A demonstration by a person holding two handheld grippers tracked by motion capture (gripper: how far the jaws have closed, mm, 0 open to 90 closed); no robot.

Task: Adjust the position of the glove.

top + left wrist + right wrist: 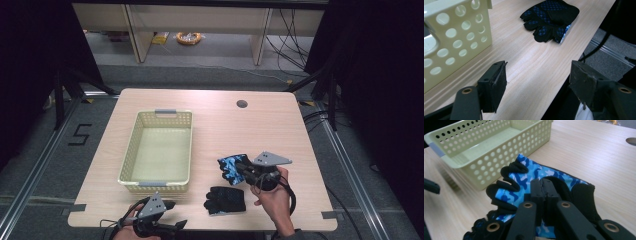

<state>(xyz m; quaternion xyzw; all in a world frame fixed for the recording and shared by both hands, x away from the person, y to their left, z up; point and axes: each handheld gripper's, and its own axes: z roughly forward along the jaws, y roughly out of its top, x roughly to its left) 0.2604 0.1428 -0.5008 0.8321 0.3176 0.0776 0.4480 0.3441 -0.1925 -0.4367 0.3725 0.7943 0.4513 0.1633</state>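
High view | blue glove [231, 169] | right gripper [246, 170] clamped | fingers point left

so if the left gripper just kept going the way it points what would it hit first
Probably the black glove lying on the table: the left gripper, jaws open, points across bare wood toward it, with the basket off to one side.

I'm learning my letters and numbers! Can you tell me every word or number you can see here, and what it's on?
"5": a big black number marked on the grey floor, left of the table.
No words or labels can be read on the basket, the blue camouflage glove, the black glove or either gripper.
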